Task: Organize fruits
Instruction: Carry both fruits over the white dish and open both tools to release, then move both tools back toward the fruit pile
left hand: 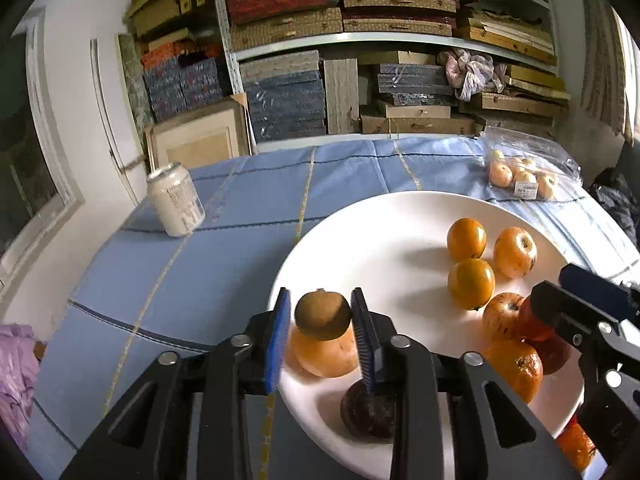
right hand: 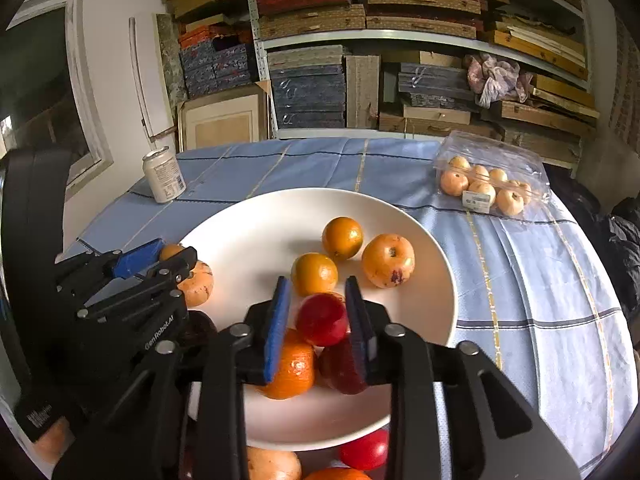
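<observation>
1. While your left gripper [left hand: 320, 316] pinches a brown kiwi [left hand: 323, 314] between its blue pads, that fruit hangs over the near-left rim of the white plate [left hand: 376, 224], just above a pale orange fruit [left hand: 326, 354].
2. Your right gripper [right hand: 320, 318] is clamped on a red fruit [right hand: 322, 319], held above an orange [right hand: 290, 368] and a dark red fruit [right hand: 344, 364] on the plate.
3. Only the left view shows the dark purple fruit [left hand: 370, 414] at the plate's near edge; the right view has it mostly hidden behind the left gripper.
4. Only the right view shows fruit lying off the plate at the near edge: a red one [right hand: 366, 448] and what may be a pale peach-toned one [right hand: 274, 464], partly cut off.
5. Farther back on the plate sit two small oranges [right hand: 343, 238] and a yellow-orange apple [right hand: 388, 260].
6. Under the plate lies a blue checked tablecloth [right hand: 520, 280], with a drink can [right hand: 164, 176] far left and a clear pack of pale fruit [right hand: 488, 184] far right.
7. Behind the table, shelves [right hand: 400, 36] hold stacked boxes.
</observation>
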`<state>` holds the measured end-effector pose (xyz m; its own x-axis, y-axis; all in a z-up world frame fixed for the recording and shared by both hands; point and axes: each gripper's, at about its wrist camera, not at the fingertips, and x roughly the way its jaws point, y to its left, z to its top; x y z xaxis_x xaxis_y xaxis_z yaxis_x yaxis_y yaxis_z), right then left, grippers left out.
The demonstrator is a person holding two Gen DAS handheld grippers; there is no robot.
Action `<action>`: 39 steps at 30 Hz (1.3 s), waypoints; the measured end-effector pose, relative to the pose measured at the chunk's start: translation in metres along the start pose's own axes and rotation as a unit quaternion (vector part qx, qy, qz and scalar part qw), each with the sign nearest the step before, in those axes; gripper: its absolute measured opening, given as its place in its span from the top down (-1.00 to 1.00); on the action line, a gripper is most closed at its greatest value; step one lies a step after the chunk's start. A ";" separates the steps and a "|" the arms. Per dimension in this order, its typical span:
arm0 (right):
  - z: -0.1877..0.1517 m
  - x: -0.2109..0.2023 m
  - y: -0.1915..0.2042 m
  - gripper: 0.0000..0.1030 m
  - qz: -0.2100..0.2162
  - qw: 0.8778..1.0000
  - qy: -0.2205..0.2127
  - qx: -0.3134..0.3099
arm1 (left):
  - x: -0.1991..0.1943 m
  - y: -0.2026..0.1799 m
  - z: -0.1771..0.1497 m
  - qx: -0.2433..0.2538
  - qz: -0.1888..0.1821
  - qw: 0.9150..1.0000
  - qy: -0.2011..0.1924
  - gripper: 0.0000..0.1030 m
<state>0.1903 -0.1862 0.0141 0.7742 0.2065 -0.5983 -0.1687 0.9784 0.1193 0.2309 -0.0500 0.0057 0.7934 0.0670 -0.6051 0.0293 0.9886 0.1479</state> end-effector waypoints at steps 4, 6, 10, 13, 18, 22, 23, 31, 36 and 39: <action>0.002 -0.008 -0.004 0.20 0.002 1.000 -0.010 0.007 | -0.013 -0.001 0.000 0.002 0.016 1.000 -0.027 -0.31; 0.002 -0.016 -0.004 0.14 0.003 1.000 -0.018 0.009 | -0.021 -0.003 0.001 0.007 0.021 0.999 -0.037 -0.40; 0.002 -0.040 0.000 0.03 0.008 0.999 -0.045 0.010 | -0.037 0.000 0.002 0.003 0.020 0.999 -0.047 -0.45; -0.003 -0.060 0.006 -0.05 0.012 0.998 -0.064 0.008 | -0.052 0.007 -0.003 -0.007 0.010 0.999 -0.048 -0.46; -0.030 -0.091 0.018 -0.09 0.007 0.996 -0.085 -0.009 | -0.078 0.017 -0.028 -0.028 0.007 0.999 -0.044 -0.72; -0.062 -0.117 0.022 -0.28 0.008 0.995 -0.095 -0.011 | -0.095 0.020 -0.049 -0.028 0.007 0.999 -0.038 -0.72; -0.068 -0.120 0.024 -0.29 0.005 0.995 -0.096 -0.013 | -0.099 0.020 -0.055 -0.026 0.008 0.999 -0.036 -0.72; -0.117 -0.146 0.031 -0.33 0.017 0.997 -0.080 -0.012 | -0.126 0.027 -0.096 -0.019 0.020 0.999 -0.026 -0.76; -0.137 -0.151 0.039 -0.39 0.056 0.997 -0.048 -0.017 | -0.134 0.031 -0.109 -0.022 0.020 0.999 -0.021 -0.77; -0.141 -0.151 0.044 -0.54 0.075 0.996 -0.032 -0.024 | -0.138 0.035 -0.114 -0.029 0.015 0.999 -0.014 -0.78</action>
<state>-0.0203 -0.1758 -0.0017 0.7746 0.3524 -0.5252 -0.3139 0.9351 0.1644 0.0532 -0.0092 0.0047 0.8099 0.0942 -0.5790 -0.0297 0.9923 0.1199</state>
